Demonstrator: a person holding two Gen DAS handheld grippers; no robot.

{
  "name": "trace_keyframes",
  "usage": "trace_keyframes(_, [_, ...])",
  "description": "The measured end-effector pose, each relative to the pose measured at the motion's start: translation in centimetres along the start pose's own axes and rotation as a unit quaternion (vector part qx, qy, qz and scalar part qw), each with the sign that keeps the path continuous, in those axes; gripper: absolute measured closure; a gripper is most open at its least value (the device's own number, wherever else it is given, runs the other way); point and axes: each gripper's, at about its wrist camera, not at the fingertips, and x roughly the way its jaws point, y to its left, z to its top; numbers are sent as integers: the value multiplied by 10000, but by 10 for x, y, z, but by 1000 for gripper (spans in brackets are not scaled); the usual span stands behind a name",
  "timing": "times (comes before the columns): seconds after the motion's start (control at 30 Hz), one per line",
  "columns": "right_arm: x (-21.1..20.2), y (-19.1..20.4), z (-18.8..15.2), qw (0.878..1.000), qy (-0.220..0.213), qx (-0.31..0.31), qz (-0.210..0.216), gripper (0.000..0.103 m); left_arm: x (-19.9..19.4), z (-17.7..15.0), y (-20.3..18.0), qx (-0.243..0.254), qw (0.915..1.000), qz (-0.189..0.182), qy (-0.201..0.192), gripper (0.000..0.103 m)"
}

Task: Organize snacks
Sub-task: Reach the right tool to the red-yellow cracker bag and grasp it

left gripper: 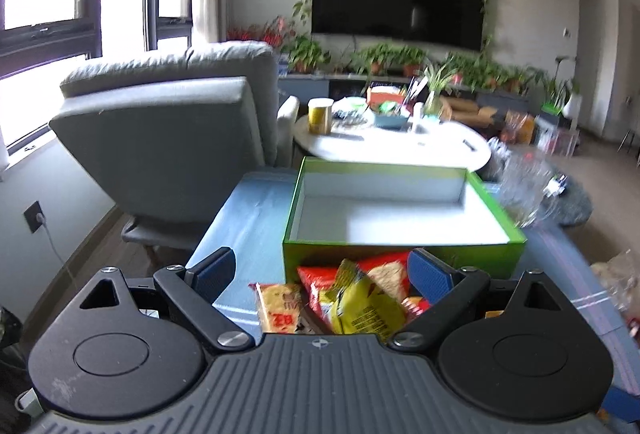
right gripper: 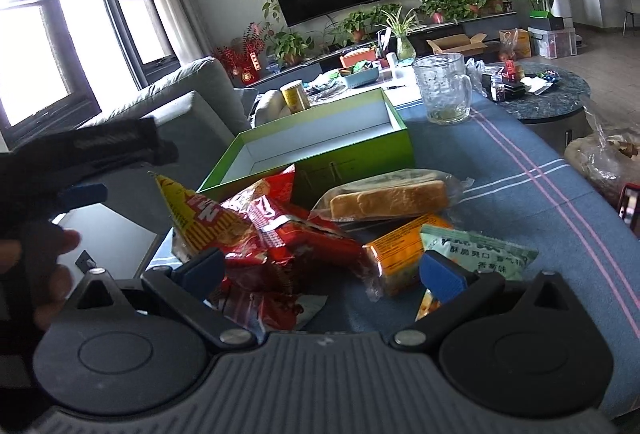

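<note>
An empty green box (left gripper: 400, 246) with a white inside stands on the blue striped cloth; it also shows in the right wrist view (right gripper: 360, 153). A pile of snacks lies in front of it: a yellow packet (left gripper: 360, 302), red bags (right gripper: 288, 234), a wrapped bread loaf (right gripper: 388, 199), an orange packet (right gripper: 400, 246) and a pale green packet (right gripper: 480, 250). My left gripper (left gripper: 322, 270) is open above the pile, holding nothing. My right gripper (right gripper: 322, 270) is open over the red bags and orange packet. The left gripper also shows at the left edge of the right wrist view (right gripper: 80, 153).
A glass mug (right gripper: 444, 87) stands on the cloth right of the box. A grey armchair (left gripper: 168, 137) is to the left. A white table (left gripper: 400, 145) with a yellow can and clutter lies behind. A round dark side table (right gripper: 552, 101) and a plastic bag (right gripper: 604, 157) are at right.
</note>
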Motion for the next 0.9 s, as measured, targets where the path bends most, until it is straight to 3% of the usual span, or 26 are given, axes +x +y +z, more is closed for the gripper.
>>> trace_keyframes(0.27, [11, -6, -1, 9998, 155, 103, -36, 30, 12, -29, 24, -75, 9991, 227, 336, 11])
trace_keyframes(0.53, [12, 0, -4, 9997, 219, 55, 0, 31, 12, -76, 56, -150, 9947, 343, 953, 11])
trace_keyframes(0.9, [8, 13, -2, 9991, 211, -164, 341, 31, -15, -84, 73, -184, 9960, 112, 868, 11])
